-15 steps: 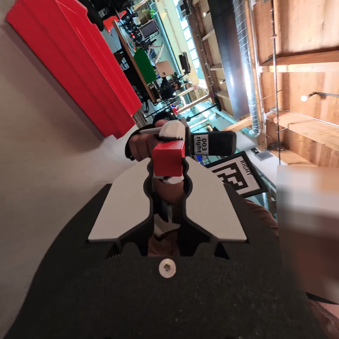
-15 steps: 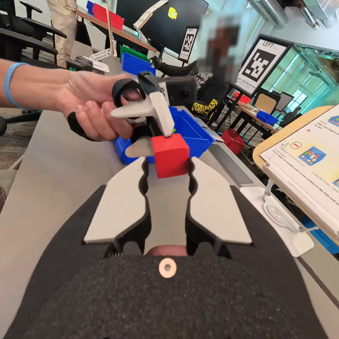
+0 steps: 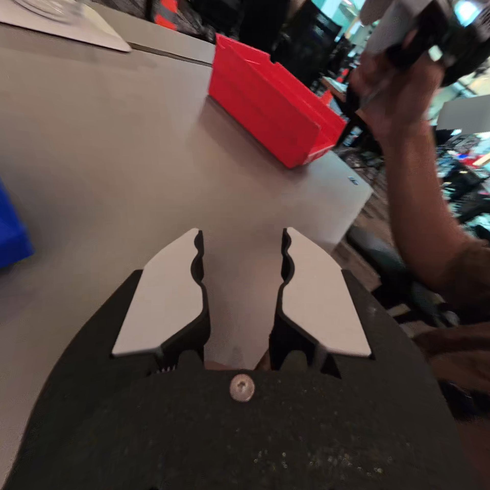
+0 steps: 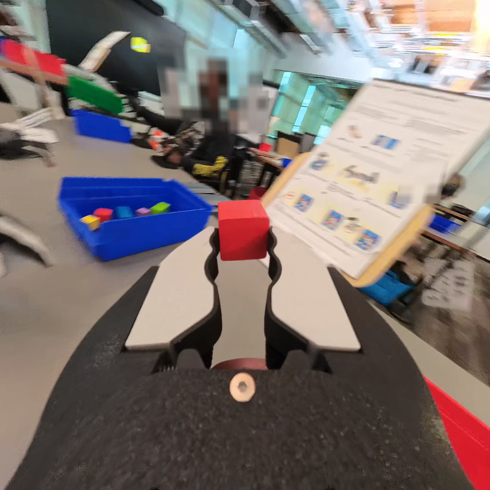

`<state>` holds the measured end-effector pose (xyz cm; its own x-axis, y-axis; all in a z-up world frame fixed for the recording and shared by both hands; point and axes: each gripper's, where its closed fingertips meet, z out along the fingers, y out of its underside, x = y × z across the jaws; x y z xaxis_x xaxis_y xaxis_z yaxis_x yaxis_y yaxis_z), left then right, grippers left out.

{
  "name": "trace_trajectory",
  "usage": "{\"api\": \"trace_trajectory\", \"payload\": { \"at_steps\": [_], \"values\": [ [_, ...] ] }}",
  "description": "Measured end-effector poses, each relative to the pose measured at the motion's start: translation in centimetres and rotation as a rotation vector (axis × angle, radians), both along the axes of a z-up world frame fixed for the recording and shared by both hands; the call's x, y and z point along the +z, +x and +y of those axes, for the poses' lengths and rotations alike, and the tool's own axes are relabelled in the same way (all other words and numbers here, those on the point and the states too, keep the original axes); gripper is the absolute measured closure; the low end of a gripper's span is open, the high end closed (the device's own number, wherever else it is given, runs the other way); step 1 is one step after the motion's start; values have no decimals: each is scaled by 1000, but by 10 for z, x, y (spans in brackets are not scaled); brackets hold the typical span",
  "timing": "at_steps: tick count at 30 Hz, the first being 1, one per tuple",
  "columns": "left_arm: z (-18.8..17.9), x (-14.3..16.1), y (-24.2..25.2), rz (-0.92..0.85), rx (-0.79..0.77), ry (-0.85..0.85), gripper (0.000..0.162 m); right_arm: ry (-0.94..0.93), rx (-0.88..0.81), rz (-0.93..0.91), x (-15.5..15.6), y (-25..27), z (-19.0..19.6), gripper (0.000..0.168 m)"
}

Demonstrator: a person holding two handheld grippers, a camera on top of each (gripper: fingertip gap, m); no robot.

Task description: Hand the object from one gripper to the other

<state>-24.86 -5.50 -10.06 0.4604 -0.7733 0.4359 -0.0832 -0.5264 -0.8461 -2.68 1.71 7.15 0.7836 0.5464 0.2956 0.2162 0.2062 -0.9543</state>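
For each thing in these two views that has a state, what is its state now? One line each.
left gripper: open, holds nothing, above the grey table.
right gripper: shut on the red cube, held at the fingertips.
red cube: off the table, gripped on two sides.
blue bin: on the table, small coloured blocks inside.
red bin: on the table, inside hidden.
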Motion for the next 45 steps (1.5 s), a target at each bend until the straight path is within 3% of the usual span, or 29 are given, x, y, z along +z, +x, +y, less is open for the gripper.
{"api": "trace_trajectory", "payload": {
  "at_steps": [3, 5, 10, 15, 22, 28, 31, 33, 37, 40, 42, 45],
  "values": [
    [5, -8, -12, 60, 77, 63, 109, -42, -188, 85, 22, 70, 20, 134],
    [5, -6, -8, 69, 55, 83, 108, -157, -346, 110, 11, 120, 41, 134],
    [5, -12, -8, 135, 44, 121, 109, -713, -652, -94, -109, 210, 58, 134],
    [10, -8, -13, 145, 68, 144, 109, -1161, -686, -283, -221, 220, 30, 134],
    [15, -10, -17, 131, 84, 123, 109, -1351, -548, -322, -256, 198, 15, 134],
    [17, -17, -15, 169, 83, 127, 109, -1306, -546, -428, -259, 202, 13, 133],
    [16, -18, -14, 181, 76, 130, 109, -1277, -548, -418, -258, 202, 14, 115],
    [16, -15, -14, 177, 82, 141, 109, -1235, -561, -344, -240, 201, 14, 112],
    [11, -9, -14, 154, 70, 135, 109, -887, -613, -194, -155, 196, 15, 111],
    [10, -6, -17, 160, 72, 159, 108, -590, -572, 42, -103, 174, 1, 115],
    [11, -4, -20, 165, 75, 169, 107, -473, -529, 143, -100, 156, -21, 121],
    [10, 4, -23, 160, 69, 185, 107, -412, -531, 172, -130, 137, -57, 122]
  ]
}}
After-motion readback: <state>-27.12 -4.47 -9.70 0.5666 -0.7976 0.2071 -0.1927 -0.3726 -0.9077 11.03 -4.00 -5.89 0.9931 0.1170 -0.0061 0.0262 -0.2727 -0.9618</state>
